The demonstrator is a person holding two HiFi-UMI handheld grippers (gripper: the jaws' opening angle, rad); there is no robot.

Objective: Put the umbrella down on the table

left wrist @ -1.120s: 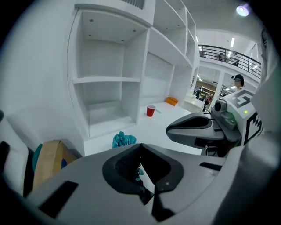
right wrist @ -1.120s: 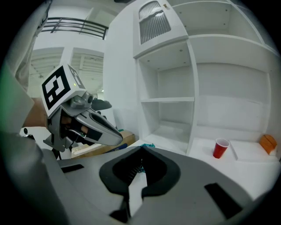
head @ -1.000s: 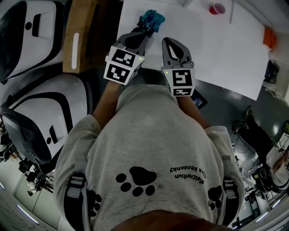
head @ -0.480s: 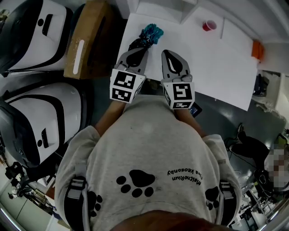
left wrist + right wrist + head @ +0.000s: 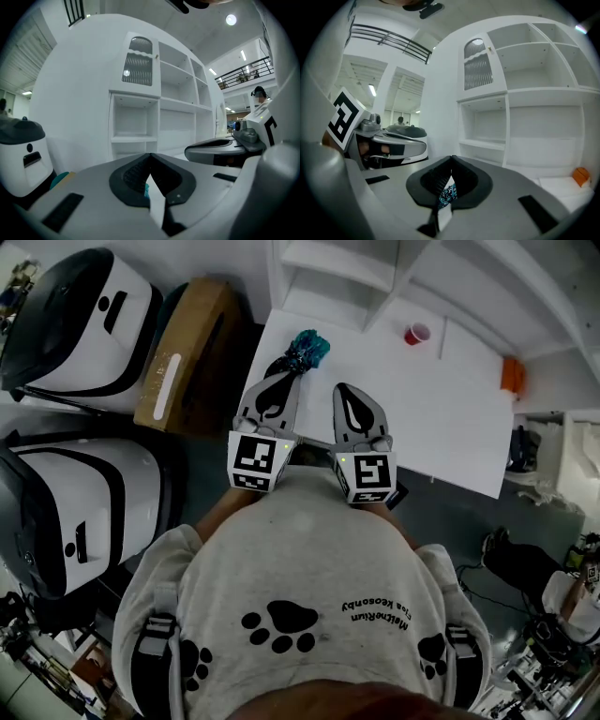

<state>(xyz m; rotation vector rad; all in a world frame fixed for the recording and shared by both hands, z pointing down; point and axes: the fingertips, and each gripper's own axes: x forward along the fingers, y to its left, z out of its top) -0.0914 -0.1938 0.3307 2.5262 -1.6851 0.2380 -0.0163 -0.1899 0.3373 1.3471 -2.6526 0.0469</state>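
Teal umbrella (image 5: 307,346) lies on the white desk (image 5: 450,399), just ahead of the left gripper (image 5: 284,382). It and the right gripper (image 5: 347,393) are closed tight, empty. The shirt (image 5: 309,559) lettering isn't clearly legible.

Head view: looks steeply down from above the shirt (image 5: 300,615), with the table (image 5: 441,418) at 12 o'clock and shelves (image 5: 333,282) beyond it. Left gripper view: sits close behind its own closed jaws, faces level at the shelves (image 5: 159,117), 12 o'clock. Right gripper view: same closeness, shelves (image 5: 534,122) at 1 o'clock. Shared by all three: shelves.
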